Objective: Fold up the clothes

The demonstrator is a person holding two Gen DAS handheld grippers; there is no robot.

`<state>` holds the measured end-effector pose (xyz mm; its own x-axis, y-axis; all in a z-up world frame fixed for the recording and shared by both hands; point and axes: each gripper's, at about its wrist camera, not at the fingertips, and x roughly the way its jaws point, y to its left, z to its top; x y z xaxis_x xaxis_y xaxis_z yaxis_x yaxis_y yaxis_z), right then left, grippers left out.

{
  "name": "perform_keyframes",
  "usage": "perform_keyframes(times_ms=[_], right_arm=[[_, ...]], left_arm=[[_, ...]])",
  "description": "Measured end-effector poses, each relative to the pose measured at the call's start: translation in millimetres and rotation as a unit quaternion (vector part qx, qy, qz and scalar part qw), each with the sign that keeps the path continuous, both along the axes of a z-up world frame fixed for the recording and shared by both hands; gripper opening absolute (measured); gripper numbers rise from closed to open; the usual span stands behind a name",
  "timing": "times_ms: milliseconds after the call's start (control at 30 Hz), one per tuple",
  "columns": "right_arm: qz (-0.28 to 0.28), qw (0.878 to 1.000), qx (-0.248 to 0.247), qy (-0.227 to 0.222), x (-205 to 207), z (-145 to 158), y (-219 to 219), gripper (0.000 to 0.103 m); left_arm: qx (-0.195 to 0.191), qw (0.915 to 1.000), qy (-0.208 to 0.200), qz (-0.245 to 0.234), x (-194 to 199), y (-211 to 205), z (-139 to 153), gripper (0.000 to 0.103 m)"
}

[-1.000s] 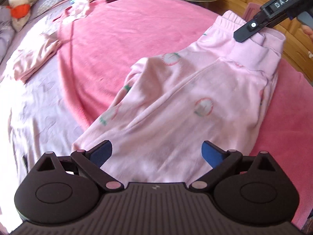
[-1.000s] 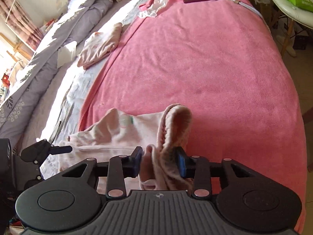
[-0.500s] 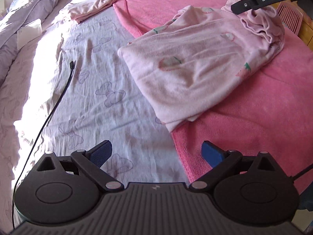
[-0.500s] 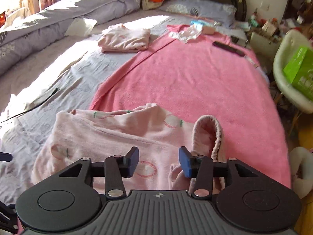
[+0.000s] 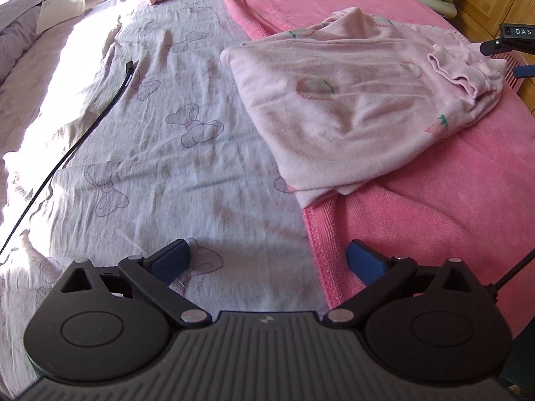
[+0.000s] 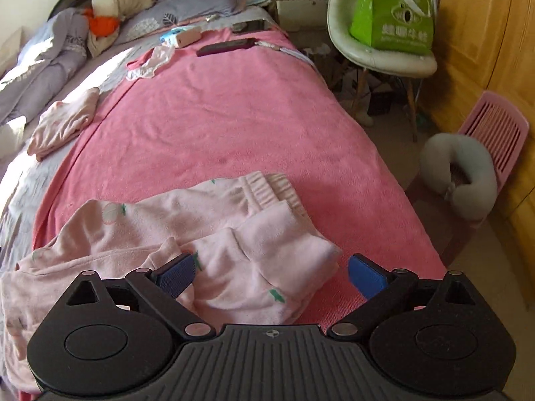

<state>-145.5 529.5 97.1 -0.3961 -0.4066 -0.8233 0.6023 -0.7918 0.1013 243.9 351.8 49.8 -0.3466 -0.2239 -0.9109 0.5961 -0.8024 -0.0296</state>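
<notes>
Sunlit bedding fills both views: a lilac sheet (image 5: 174,153) printed with bows is covered on one side by a pink towel blanket (image 6: 234,127). Pale pink pyjama trousers (image 5: 351,107) with a strawberry print are laid partly folded across the seam where the blanket meets the sheet, the waistband end bunched on the blanket side. A second folded pink garment (image 6: 63,123) is seen farther up the bed, on the sheet just beside the blanket's edge. A black cable (image 5: 83,133) is trailed over the sheet.

The left gripper (image 5: 267,260) is held over the blanket's edge, well apart from the trousers, its jaws spread wide with nothing between them. The right gripper (image 6: 271,270) is held over the bunched waistband; its jaws have just been opening and are now spread wide, with the fabric lying between the blue pads but not pressed by them. A white chair (image 6: 378,56) bearing a green bag (image 6: 391,13) is seen beside the bed.
</notes>
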Motion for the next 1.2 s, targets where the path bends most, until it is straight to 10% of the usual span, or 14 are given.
perform_keyframes(times_ms=[167, 300, 433, 567, 700, 1000, 1133, 1200], right_arm=[[0.010, 0.996, -0.028, -0.081, -37, -25, 12, 0.094], [-0.008, 0.987, -0.082, -0.141, -46, -33, 12, 0.054], [0.028, 0.982, -0.099, -0.157, -43, -16, 10, 0.037], [0.173, 0.983, -0.061, 0.005, 8, 26, -11, 0.034], [0.344, 0.925, 0.003, 0.162, 83, 22, -34, 0.034], [0.422, 0.877, 0.062, 0.223, 125, -15, -30, 0.078], [0.478, 0.827, 0.093, 0.282, 142, -24, -27, 0.074], [0.467, 0.838, 0.093, 0.267, 137, -24, -33, 0.068]], left_arm=[[-0.012, 0.9985, -0.018, 0.049, -2, 8, 4, 0.102], [-0.028, 0.9914, -0.036, 0.123, 0, 26, 12, 0.102], [-0.030, 0.9782, -0.037, 0.202, 9, 51, 25, 0.102], [-0.015, 0.9680, -0.026, 0.249, 23, 79, 36, 0.102], [0.003, 0.9640, -0.018, 0.265, 30, 96, 30, 0.102], [0.011, 0.9676, -0.012, 0.252, 33, 96, 22, 0.102], [0.006, 0.9724, -0.014, 0.233, 31, 88, 21, 0.102], [0.006, 0.9738, -0.012, 0.227, 31, 85, 21, 0.102]])
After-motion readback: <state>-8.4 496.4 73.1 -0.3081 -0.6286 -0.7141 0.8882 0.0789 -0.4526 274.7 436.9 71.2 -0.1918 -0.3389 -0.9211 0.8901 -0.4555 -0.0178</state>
